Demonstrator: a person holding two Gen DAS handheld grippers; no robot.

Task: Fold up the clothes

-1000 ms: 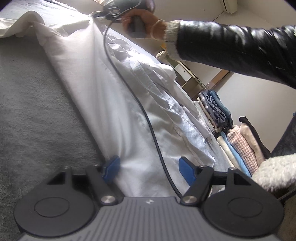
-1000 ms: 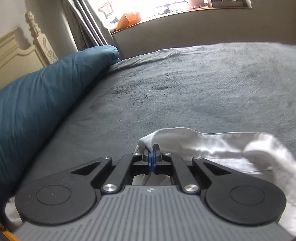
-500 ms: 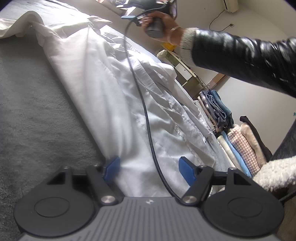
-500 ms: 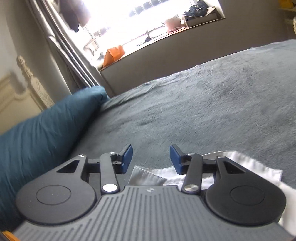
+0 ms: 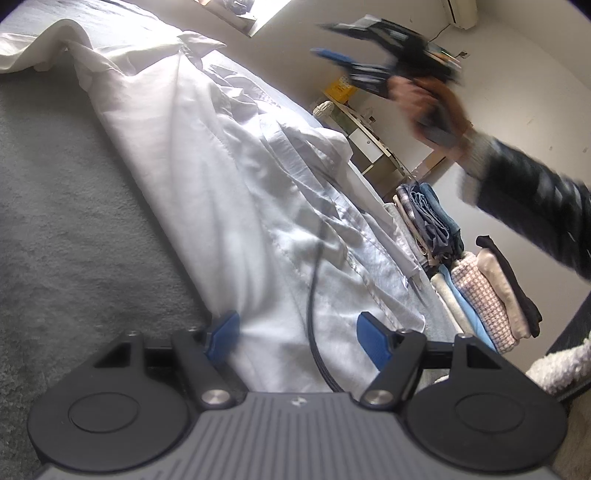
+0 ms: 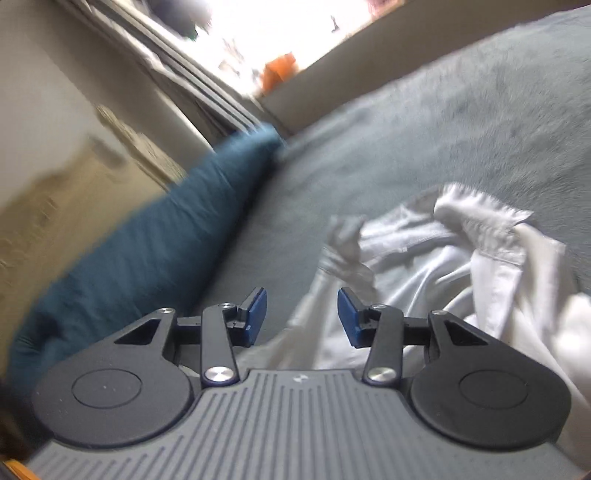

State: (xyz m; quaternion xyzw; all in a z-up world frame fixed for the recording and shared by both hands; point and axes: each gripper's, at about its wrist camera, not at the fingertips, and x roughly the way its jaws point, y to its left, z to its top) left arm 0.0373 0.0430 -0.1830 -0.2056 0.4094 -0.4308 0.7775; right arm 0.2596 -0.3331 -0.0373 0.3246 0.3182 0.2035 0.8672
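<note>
A white shirt [image 5: 221, 192] lies stretched out along the grey bed cover [image 5: 66, 229]. My left gripper [image 5: 297, 338] stands open low over its near hem, the cloth lying between the blue pads without being pinched. A black cable [image 5: 312, 295] trails across the shirt. In the left wrist view my right gripper [image 5: 343, 62] hangs blurred in the air, well above the shirt's far end, held by a hand with a dark sleeve [image 5: 535, 206]. In its own view the right gripper [image 6: 303, 314] is open and empty above the shirt's crumpled collar end [image 6: 443, 240].
Stacks of folded clothes [image 5: 484, 291] stand to the right of the bed. A teal pillow [image 6: 147, 243] lies along the headboard [image 6: 74, 184] side, with a bright window [image 6: 295, 29] beyond. A fluffy white fabric [image 5: 554, 365] sits at the lower right.
The right gripper opened and let go of the shirt's corner, then rose and swung away to the right, rolling as it went. The left gripper has not moved.
</note>
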